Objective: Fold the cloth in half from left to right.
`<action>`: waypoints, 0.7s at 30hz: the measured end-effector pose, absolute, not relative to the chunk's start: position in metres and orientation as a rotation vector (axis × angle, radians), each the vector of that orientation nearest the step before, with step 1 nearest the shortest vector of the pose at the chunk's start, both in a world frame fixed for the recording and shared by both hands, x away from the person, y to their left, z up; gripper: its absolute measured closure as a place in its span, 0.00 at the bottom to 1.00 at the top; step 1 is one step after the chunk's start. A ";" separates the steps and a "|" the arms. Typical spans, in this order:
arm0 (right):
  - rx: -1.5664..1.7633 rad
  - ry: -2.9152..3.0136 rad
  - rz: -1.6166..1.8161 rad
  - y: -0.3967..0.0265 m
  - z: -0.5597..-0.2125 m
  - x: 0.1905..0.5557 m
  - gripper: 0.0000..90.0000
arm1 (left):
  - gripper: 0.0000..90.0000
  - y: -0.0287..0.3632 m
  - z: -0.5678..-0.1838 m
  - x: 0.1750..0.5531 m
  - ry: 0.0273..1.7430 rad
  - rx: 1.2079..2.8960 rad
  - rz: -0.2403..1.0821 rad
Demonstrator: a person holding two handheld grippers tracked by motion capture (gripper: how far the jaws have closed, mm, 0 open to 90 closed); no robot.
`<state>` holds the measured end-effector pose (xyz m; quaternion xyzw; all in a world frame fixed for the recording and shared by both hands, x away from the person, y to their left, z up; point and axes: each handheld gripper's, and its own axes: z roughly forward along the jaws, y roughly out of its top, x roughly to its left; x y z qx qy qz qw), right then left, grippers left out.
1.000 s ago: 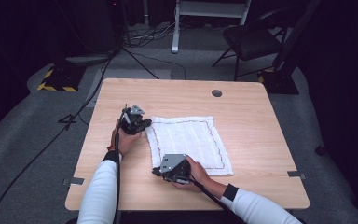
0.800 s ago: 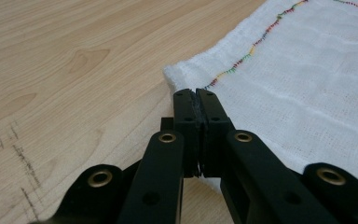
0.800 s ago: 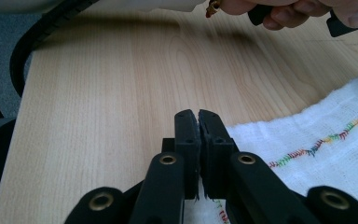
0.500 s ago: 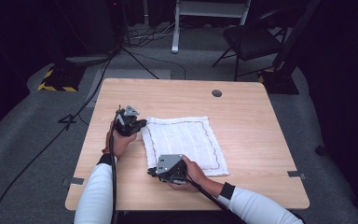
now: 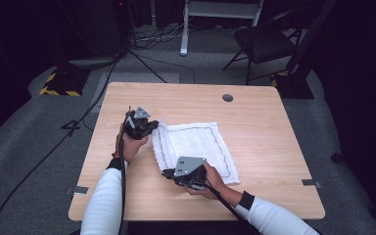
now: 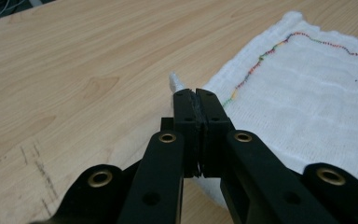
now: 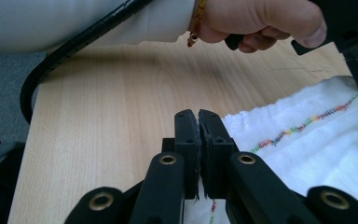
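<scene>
A white cloth (image 5: 196, 144) with a coloured stitched line near its edges lies flat on the middle of the wooden table (image 5: 254, 117). My left gripper (image 5: 152, 128) is at the cloth's far left corner. In the left gripper view (image 6: 196, 93) its jaws are shut on that corner, and a tip of cloth (image 6: 175, 81) pokes out past them. My right gripper (image 5: 166, 172) is at the near left corner. Its jaws (image 7: 198, 114) are shut on the cloth's edge (image 7: 317, 140). The left hand (image 7: 261, 23) with its gripper shows farther off in the right gripper view.
A round cable hole (image 5: 227, 98) sits near the table's far edge. Beyond the table stand a dark chair (image 5: 264, 44) and a white stand (image 5: 220, 10). Cables and a yellow-black striped block (image 5: 58, 83) lie on the floor at the left.
Both grippers and the cloth's left edge have shifted a little to the left across the table. Both pairs of jaws stay shut.
</scene>
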<state>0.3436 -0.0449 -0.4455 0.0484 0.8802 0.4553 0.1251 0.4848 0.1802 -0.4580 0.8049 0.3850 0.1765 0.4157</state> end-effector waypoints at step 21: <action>0.355 2.473 1.318 -0.109 -0.431 0.346 0.97 | 0.98 0.123 -0.443 0.505 0.839 2.026 0.444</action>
